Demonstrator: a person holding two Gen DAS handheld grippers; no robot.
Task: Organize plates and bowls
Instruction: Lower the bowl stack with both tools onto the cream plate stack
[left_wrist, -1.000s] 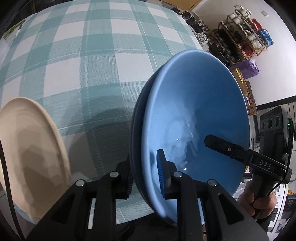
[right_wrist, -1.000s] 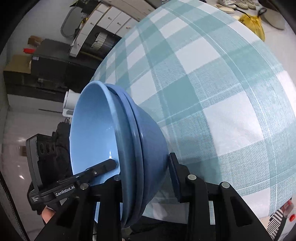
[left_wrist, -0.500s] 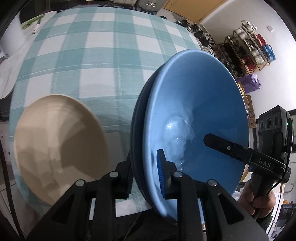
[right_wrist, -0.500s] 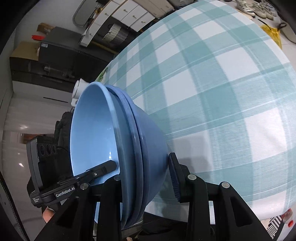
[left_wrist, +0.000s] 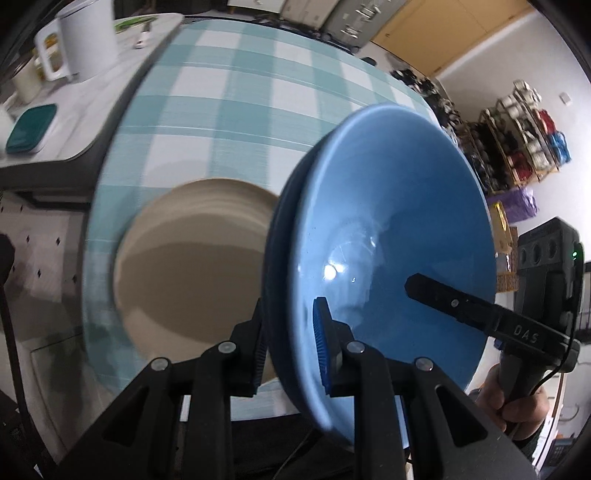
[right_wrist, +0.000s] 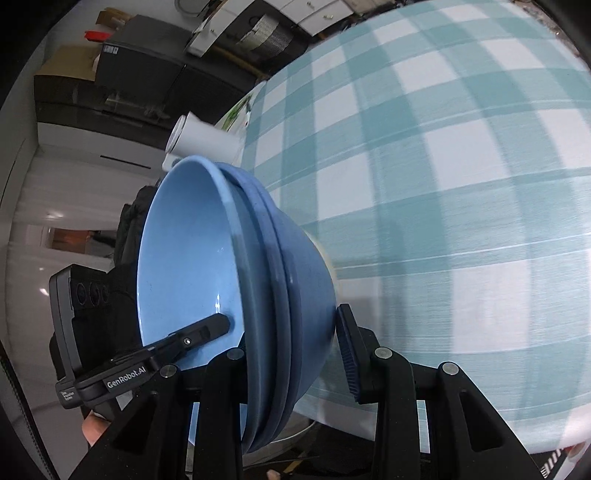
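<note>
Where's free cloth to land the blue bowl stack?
Free: the checked tablecloth beyond and beside the blue bowls, wide and bare in the right wrist view. Crowded: the near corner, where the beige plate sits beside the stack, and the side counter with the white pitcher.

The right tool (right_wrist: 291, 354) straddles the wall of the stacked blue bowls (right_wrist: 207, 280) — one finger inside the rim, one with its blue pad (right_wrist: 347, 354) outside. The left tool (right_wrist: 199, 330) reaches into the top bowl from the far side. Behind lies the teal-checked surface (right_wrist: 461, 184) — a white jug (right_wrist: 201, 138) at its edge.
</note>
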